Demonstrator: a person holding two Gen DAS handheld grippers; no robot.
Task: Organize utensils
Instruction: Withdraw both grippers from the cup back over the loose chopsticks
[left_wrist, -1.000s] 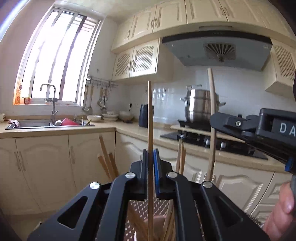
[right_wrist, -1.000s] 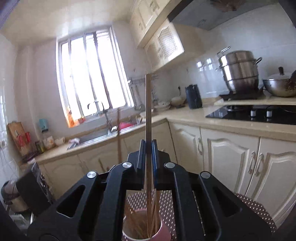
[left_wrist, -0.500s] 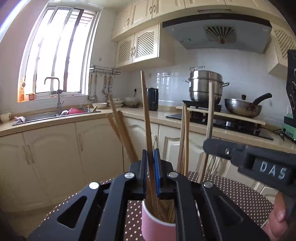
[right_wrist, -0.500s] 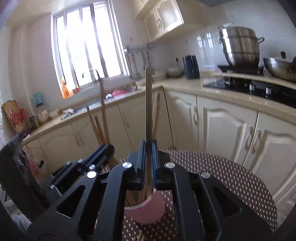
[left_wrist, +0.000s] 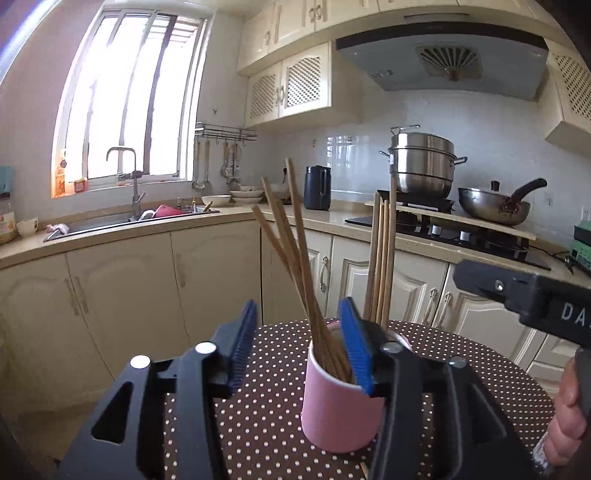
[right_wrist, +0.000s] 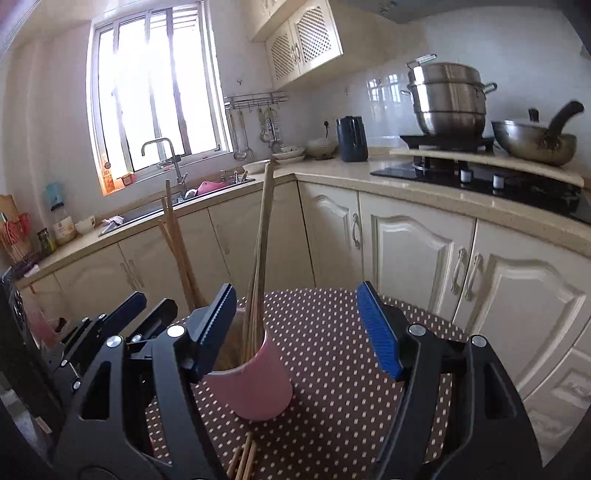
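A pink cup (left_wrist: 340, 402) stands on the polka-dot table (left_wrist: 461, 369) and holds several wooden chopsticks (left_wrist: 295, 251), some leaning left, some upright. My left gripper (left_wrist: 299, 347) is low in front of the cup, its jaws opening. Its blue pads (left_wrist: 243, 347) touch no chopstick. In the right wrist view the same cup (right_wrist: 258, 384) sits at the left pad of my right gripper (right_wrist: 299, 328), whose jaws are also opening with nothing pressed between them. The chopsticks (right_wrist: 262, 240) rise from the cup beside that pad. More chopsticks (right_wrist: 243, 461) lie loose on the table.
The right gripper's body (left_wrist: 524, 295) and a hand (left_wrist: 565, 413) reach in from the right of the left wrist view. Cream cabinets (right_wrist: 413, 251) stand close behind the table. A sink (left_wrist: 122, 221), a kettle (left_wrist: 317, 186), a steamer pot (left_wrist: 423, 162) and a wok (left_wrist: 495, 206) are on the counter.
Each gripper was shut on one upright chopstick and came down over the pink cup. Both have now let go, and the chopsticks rest in the cup.
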